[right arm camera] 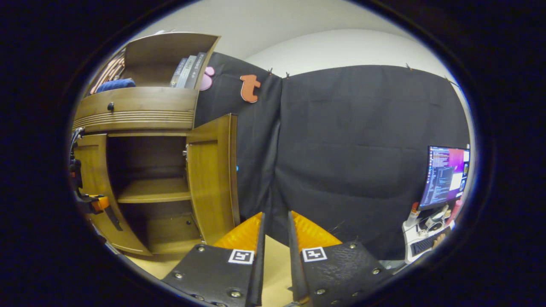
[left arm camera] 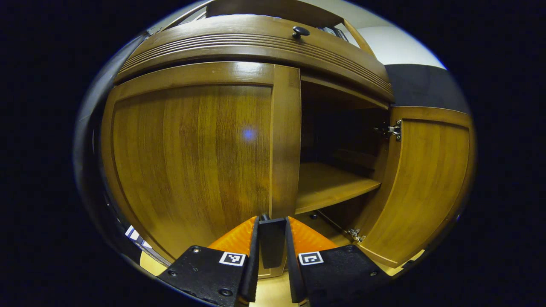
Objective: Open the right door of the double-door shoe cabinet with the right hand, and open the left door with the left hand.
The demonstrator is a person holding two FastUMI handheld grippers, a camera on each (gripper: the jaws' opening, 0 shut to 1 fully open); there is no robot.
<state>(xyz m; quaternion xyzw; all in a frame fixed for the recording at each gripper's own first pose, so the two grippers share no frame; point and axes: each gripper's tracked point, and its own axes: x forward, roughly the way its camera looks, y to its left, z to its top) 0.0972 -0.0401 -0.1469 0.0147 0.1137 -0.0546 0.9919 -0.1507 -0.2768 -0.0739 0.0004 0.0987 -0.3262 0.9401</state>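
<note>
Shoe cabinet stands upright against the booth wall. Right door is swung outward, exposing 1 inner shelf. Left door lies flush, long axis vertical. Left gripper is clamped on its dark handle. Right gripper, fingers slightly apart, holds nothing.

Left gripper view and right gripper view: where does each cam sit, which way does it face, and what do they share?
Left gripper view: rides the left gripper, close to the brown wooden shoe cabinet, facing its closed left door; own fingers clamp a dark handle at that door's edge.
Right gripper view: rides the right gripper, farther back, facing the black cloth wall; own fingers sit apart on nothing.
Shared: the cabinet, its open right door and inner wooden shelf.
</note>
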